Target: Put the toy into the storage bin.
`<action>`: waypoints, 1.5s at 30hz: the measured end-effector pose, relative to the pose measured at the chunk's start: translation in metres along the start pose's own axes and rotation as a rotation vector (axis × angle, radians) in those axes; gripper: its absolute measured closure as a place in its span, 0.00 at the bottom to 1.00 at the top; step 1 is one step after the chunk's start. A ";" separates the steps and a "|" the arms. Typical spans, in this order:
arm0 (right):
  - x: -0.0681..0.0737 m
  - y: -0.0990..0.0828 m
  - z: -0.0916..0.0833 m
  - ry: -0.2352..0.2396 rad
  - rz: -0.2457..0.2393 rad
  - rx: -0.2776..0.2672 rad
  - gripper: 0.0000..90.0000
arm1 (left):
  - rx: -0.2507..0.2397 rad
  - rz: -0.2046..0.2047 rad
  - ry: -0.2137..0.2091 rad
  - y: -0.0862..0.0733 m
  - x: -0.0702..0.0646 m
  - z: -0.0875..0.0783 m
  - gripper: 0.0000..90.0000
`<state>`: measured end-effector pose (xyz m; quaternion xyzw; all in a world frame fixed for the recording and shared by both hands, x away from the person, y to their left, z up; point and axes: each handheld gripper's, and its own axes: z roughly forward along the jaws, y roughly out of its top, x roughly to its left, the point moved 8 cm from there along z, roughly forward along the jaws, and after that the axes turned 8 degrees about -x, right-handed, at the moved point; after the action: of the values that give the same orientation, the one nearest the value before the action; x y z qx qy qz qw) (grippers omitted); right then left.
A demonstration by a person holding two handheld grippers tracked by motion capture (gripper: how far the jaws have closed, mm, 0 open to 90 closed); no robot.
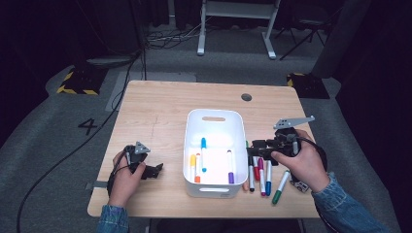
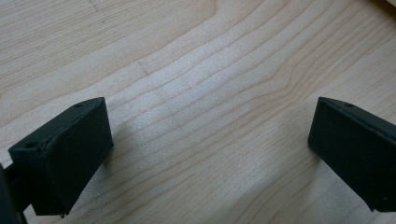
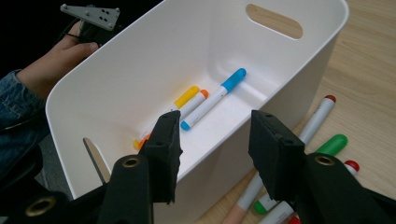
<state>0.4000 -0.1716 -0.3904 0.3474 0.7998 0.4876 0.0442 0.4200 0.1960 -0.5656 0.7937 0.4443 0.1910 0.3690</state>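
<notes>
the right gripper (image 3: 212, 140) hangs over the white bin's (image 3: 140, 70) near rim, jaws apart and empty, hiding part of the orange marker (image 3: 142, 139). loose markers (image 1: 262, 174) lie beside the bin. the left gripper (image 2: 210, 149) rests, jaws apart, on the table (image 2: 196, 56).

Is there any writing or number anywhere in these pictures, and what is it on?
"4": a large dark numeral marked on the grey floor, left of the wooden table.
The markers beside the white bin and those inside it show no readable print; any lettering on their barrels is too small to make out.
Nothing else carries text.
</notes>
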 end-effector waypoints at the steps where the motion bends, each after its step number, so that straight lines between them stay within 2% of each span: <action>1: 0.000 0.000 0.000 0.000 0.000 0.000 0.60 | 0.001 -0.002 -0.003 0.000 0.000 0.000 0.00; 12: -0.024 -0.006 -0.018 -0.071 0.051 -0.017 0.60 | 0.000 -0.001 -0.002 0.000 0.000 0.000 0.00; 17: -0.037 -0.016 -0.021 -0.107 0.070 0.014 0.60 | 0.001 -0.003 -0.003 0.000 0.000 0.000 0.00; 25: -0.062 -0.045 -0.016 -0.167 0.098 0.090 0.60 | -0.001 0.002 0.004 0.000 0.000 0.000 0.00; 27: -0.069 -0.054 -0.015 -0.199 0.099 0.117 0.60 | 0.001 -0.002 -0.003 0.000 0.000 0.000 0.00; 31: -0.080 -0.073 -0.011 -0.233 0.131 0.174 0.60 | 0.000 0.001 0.002 0.000 0.000 0.000 0.00; 39: -0.090 -0.100 -0.001 -0.246 0.169 0.233 0.61 | 0.001 -0.002 -0.003 0.000 0.000 0.000 0.00; 45: -0.095 -0.122 0.002 -0.268 0.219 0.308 0.61 | 0.000 0.000 0.000 0.000 0.000 0.000 0.00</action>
<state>0.4100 -0.2611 -0.5156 0.4965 0.8092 0.3112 0.0431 0.4199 0.1959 -0.5656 0.7937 0.4443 0.1908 0.3691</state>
